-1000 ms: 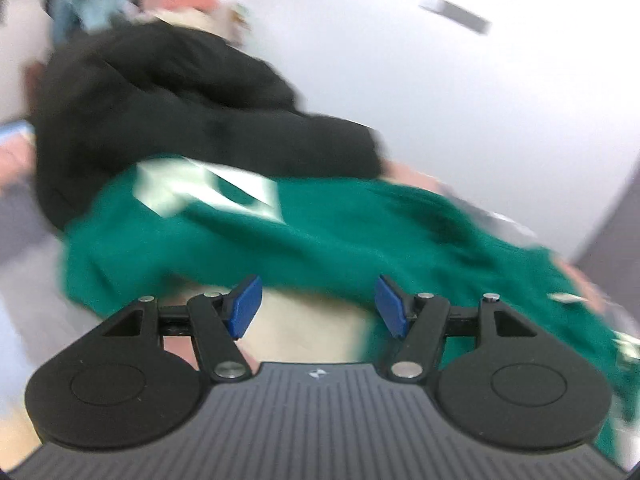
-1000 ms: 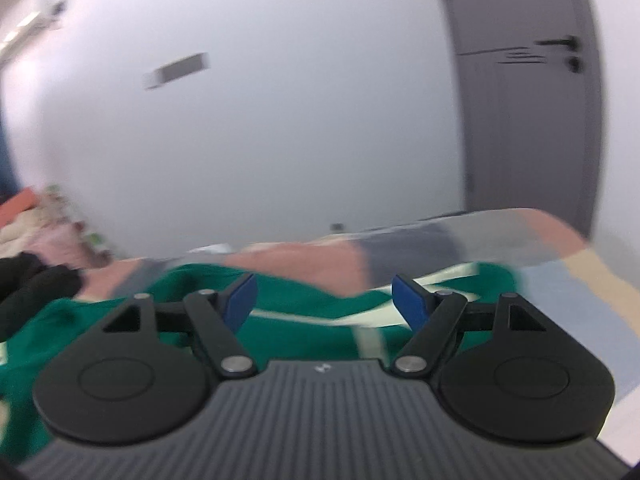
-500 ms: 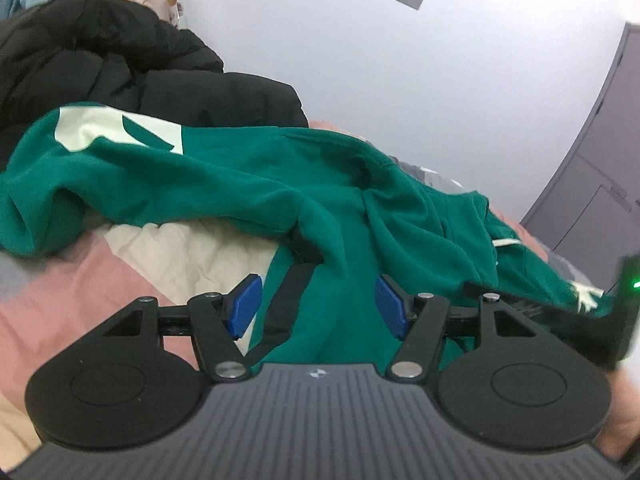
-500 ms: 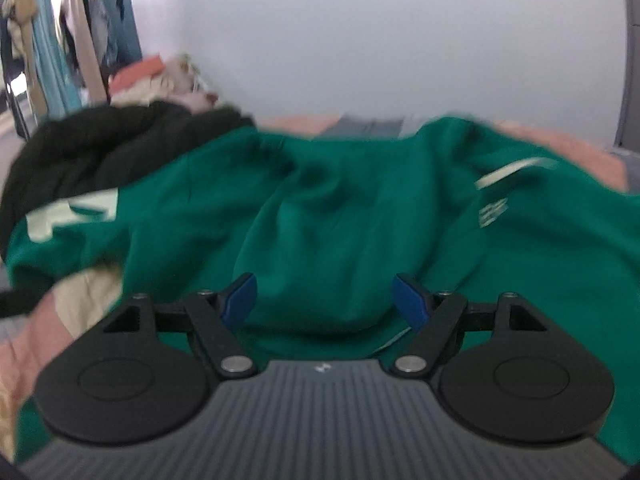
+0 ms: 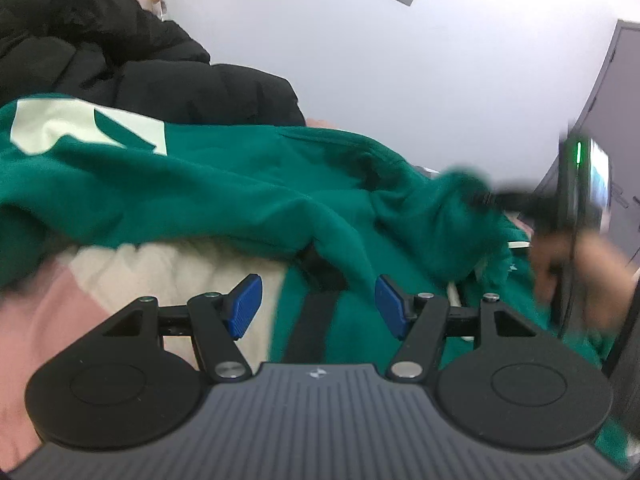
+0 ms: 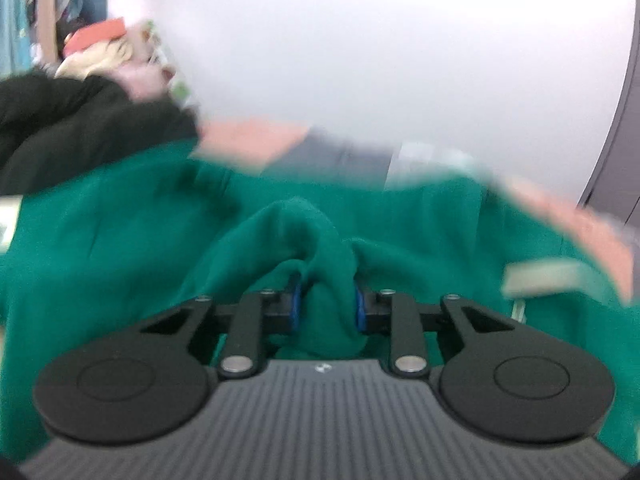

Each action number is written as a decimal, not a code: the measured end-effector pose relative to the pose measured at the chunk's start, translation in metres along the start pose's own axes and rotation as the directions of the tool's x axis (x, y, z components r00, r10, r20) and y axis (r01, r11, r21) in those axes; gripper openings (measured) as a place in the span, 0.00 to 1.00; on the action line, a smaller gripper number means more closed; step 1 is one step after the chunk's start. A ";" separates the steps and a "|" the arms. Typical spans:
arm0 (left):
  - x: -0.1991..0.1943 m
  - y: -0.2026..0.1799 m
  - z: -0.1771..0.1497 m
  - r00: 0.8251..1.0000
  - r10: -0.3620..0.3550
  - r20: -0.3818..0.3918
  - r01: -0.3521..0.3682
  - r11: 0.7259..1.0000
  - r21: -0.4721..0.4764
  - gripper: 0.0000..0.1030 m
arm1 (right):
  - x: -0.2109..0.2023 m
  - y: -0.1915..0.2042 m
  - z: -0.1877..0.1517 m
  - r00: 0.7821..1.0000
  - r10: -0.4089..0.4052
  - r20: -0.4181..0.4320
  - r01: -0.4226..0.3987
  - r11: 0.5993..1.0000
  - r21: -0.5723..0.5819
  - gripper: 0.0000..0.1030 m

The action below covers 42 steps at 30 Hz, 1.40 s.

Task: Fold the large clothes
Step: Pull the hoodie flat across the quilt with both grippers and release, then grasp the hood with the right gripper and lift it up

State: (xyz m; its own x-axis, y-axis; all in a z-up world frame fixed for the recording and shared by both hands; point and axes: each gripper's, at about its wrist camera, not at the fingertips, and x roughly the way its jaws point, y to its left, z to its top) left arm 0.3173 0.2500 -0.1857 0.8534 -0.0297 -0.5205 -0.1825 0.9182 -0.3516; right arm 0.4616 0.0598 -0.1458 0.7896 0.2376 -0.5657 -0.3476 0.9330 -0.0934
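Your right tool is closing on a bunched ridge of the green sweatshirt, and the fold already fills the gap between its blue pads, so that hand is the one on the garment. Your left tool stands with its fingers apart and nothing between them; just ahead of it and slightly below lies the sweatshirt's edge with a black band running away from the tool. From the left tool the garment stretches crosswise, its long axis going from the pale printed patch far to the left over to the bunch at the right, where your other hand shows only as a blur. Beyond the green lies a black jacket on the bed (pink and cream cover). You cannot make out hem, sleeves or collar; motion blur smears the right view's edges.
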 end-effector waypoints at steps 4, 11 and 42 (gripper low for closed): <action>0.019 0.018 0.006 1.000 -0.027 0.001 0.027 0.999 -0.030 0.66 | 0.035 -0.011 0.081 0.994 -0.079 0.074 0.079 0.997 0.000 0.26; 0.039 0.035 0.013 0.991 -0.112 0.073 0.118 0.989 -0.087 0.66 | 0.111 -0.015 0.186 0.956 -0.171 0.238 0.174 0.985 0.007 0.26; -0.019 0.054 -0.006 0.973 -0.197 0.119 0.213 0.965 -0.152 0.66 | 0.029 -0.054 0.106 0.957 -0.134 0.256 0.090 0.980 0.176 0.71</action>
State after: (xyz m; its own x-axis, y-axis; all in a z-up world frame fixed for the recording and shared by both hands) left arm 0.2880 0.2978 -0.1992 0.9244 -0.1625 -0.3451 -0.0681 0.8198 -0.5686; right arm 0.5567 0.0452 -0.0701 0.9318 0.1716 -0.3198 -0.1807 0.9835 0.0014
